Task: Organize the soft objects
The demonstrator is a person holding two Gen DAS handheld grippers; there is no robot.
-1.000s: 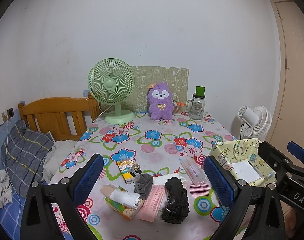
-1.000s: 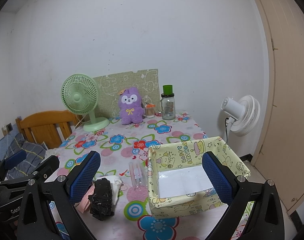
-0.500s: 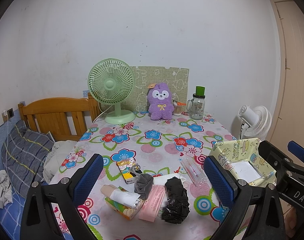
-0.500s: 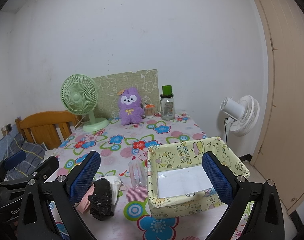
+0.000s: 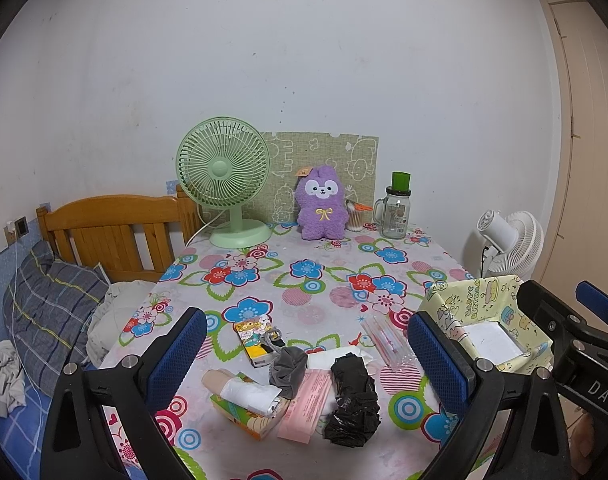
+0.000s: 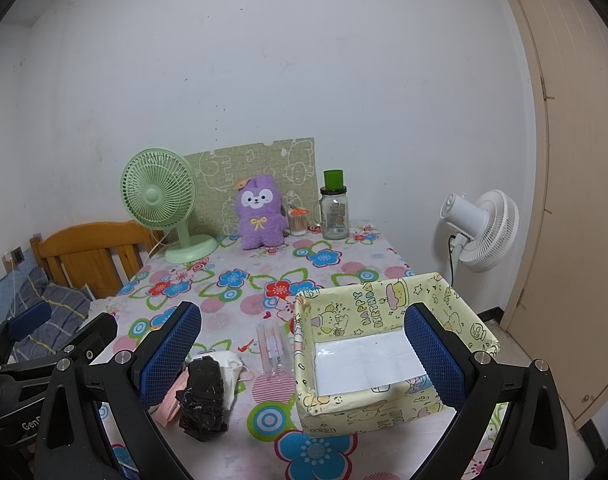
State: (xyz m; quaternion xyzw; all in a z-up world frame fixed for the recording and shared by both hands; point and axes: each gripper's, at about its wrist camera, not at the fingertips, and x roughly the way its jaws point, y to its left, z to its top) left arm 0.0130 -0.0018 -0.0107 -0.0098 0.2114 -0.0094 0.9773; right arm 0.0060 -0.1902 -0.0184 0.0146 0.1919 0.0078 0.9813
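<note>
- Left gripper point(image 5: 305, 354): fingers spread wide, nothing between them, held above the near edge of the table point(image 5: 331, 280).
- Right gripper point(image 6: 302, 354): fingers likewise spread and empty, held over the near right part of the table, framing the box point(image 6: 387, 396).
- Soft things lie in a loose heap at the near edge, between the left gripper's fingers: black plastic bundle point(image 5: 351, 398), pink packet point(image 5: 304, 406) touching its left side, grey scrunchie point(image 5: 290, 366) just behind the packet, white roll point(image 5: 250, 394) on a printed carton point(image 5: 240, 416).
- Small patterned case point(image 5: 254, 340) sits just behind the scrunchie.
- Clear tube packet point(image 5: 385, 340) lies between the heap and the box.
- Box: yellow cartoon paper, open top, white sheet on its floor, nothing else visible inside; near right of the table, apart from the heap.
- Far edge by the wall: green fan point(image 5: 224, 180), purple plush point(image 5: 321, 208), glass jar point(image 5: 395, 214) with green lid.
- White fan point(image 6: 479, 236) stands off the table to the right.
</note>
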